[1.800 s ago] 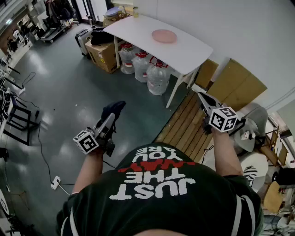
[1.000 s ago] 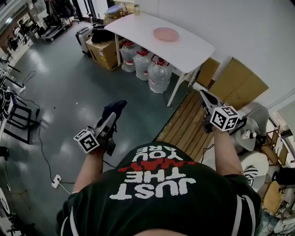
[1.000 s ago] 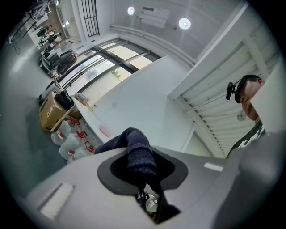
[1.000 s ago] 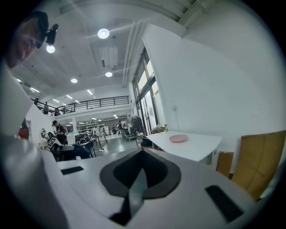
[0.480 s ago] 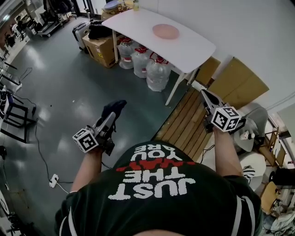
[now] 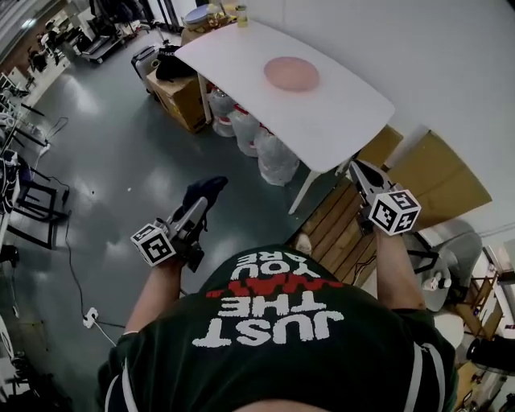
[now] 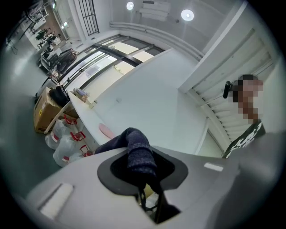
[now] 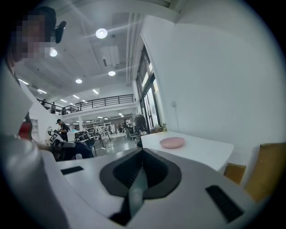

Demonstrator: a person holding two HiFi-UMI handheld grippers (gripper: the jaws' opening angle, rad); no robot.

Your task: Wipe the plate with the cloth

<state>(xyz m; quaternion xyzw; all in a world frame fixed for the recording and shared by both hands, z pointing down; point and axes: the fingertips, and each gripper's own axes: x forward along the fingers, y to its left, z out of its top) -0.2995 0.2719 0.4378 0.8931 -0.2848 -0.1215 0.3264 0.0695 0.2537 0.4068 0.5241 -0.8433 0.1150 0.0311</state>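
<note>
A pink plate (image 6: pixel 291 73) lies on the white table (image 6: pixel 338 113) ahead of me; it also shows as the small pink plate (image 7: pixel 107 131) in the left gripper view and the plate (image 8: pixel 172 142) in the right gripper view. My left gripper (image 6: pixel 201 201) is shut on a dark blue cloth (image 6: pixel 203 193), whose folds bulge from between the jaws as the cloth (image 7: pixel 136 150). My right gripper (image 6: pixel 355 168) is shut with nothing in it, held near the table's near corner. Both grippers are short of the table, away from the plate.
Large water bottles (image 6: pixel 273 157) and a cardboard box (image 6: pixel 181 96) stand under the table. Jars (image 6: pixel 241 14) sit at its far end. Brown boards (image 6: pixel 447 189) lean by the wall at right, with a wooden pallet (image 6: pixel 338 233) on the floor. A cable and socket strip (image 6: pixel 87 318) lie at left.
I have walked toward the table: the table and plate now sit nearer and larger in the head view. Both grippers kept their pose, the left still shut on the cloth.
</note>
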